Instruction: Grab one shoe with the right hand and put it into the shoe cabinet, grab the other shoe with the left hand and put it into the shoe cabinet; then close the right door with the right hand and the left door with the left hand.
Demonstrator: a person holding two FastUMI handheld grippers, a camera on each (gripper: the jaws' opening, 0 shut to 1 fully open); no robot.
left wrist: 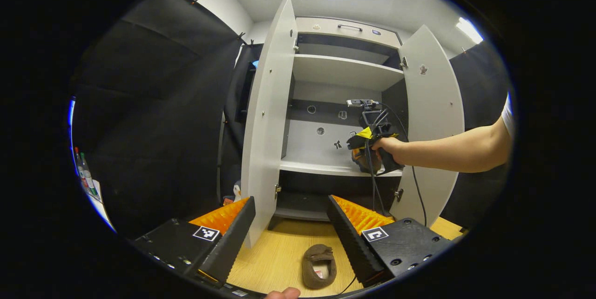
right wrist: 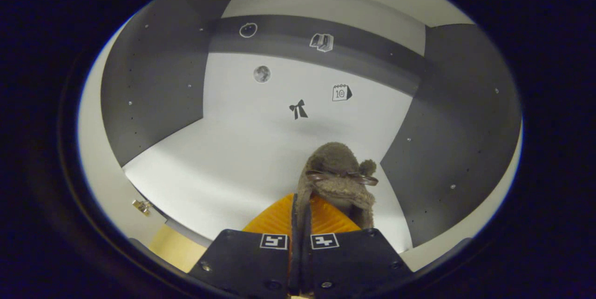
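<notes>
A brown furry shoe (left wrist: 319, 266) lies on the wooden floor (left wrist: 279, 252) between the fingers of my left gripper (left wrist: 291, 201), which is open and touches nothing. The shoe cabinet (left wrist: 344, 73) stands ahead with its left door (left wrist: 267, 117) and right door (left wrist: 433, 117) swung wide. A bare arm holds my right gripper (left wrist: 361, 150) inside the middle compartment, just above the shelf (left wrist: 316, 166). In the right gripper view my right gripper (right wrist: 300, 201) is shut on the edge of the other brown shoe (right wrist: 337, 173), held over the white shelf (right wrist: 223, 168) near the right wall.
Dark side walls and a sticker-dotted back panel (right wrist: 298, 98) enclose the compartment. Black cloth hangs left of the cabinet. Bottles (left wrist: 84, 173) stand at the far left and a small white object (left wrist: 236, 192) sits by the cabinet's foot. A cable (left wrist: 372, 182) trails down from the right gripper.
</notes>
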